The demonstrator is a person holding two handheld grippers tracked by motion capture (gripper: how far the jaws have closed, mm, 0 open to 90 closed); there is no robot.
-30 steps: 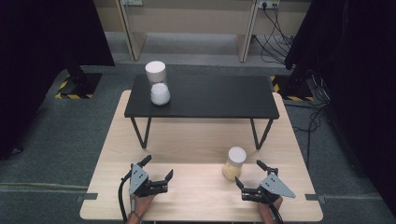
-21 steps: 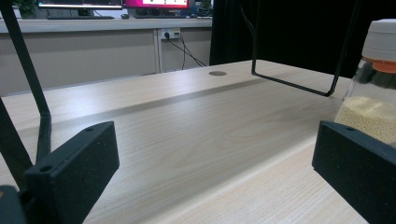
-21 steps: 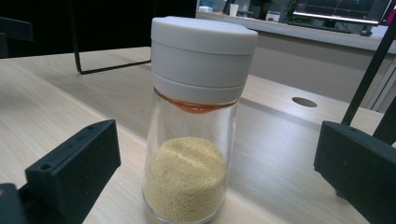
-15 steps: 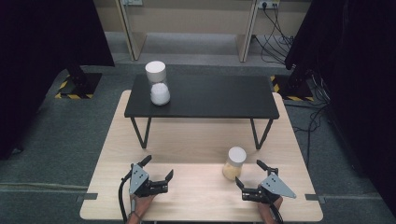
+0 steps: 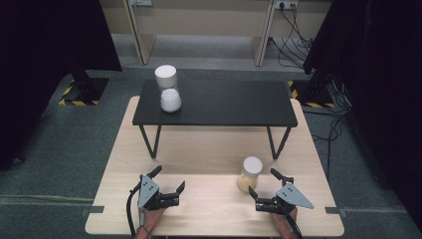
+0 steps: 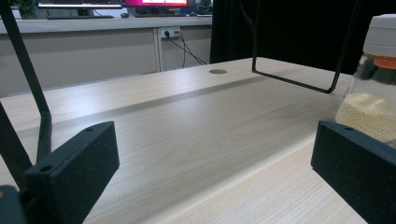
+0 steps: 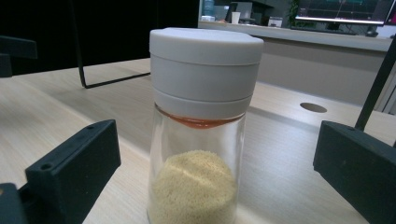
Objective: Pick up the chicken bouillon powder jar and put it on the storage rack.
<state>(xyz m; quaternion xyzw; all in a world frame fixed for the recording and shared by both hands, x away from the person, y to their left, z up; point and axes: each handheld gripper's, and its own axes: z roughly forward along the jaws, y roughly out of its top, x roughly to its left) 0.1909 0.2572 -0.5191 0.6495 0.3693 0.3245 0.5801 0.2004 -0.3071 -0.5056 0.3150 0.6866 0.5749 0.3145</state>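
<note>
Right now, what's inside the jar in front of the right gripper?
The jar holds pale yellow grains, heaped in its lower part; the glass above them looks empty. A white lid caps it, with an orange ring just beneath. Whatever sits under the lid is hidden.

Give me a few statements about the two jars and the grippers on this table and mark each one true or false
1. The right gripper is shut on the yellow-grain jar. False: its jaws stand open, and the jar stands ahead of them, ungripped.
2. The white-grain jar stands on the black shelf. True.
3. The yellow-grain jar lies on its side. False: it stands upright on the wooden table, with its lid on.
4. The left gripper is open and holds nothing. True.
5. Both jars stand on the black shelf. False: the yellow-grain jar is on the wooden table in front of it.
</note>
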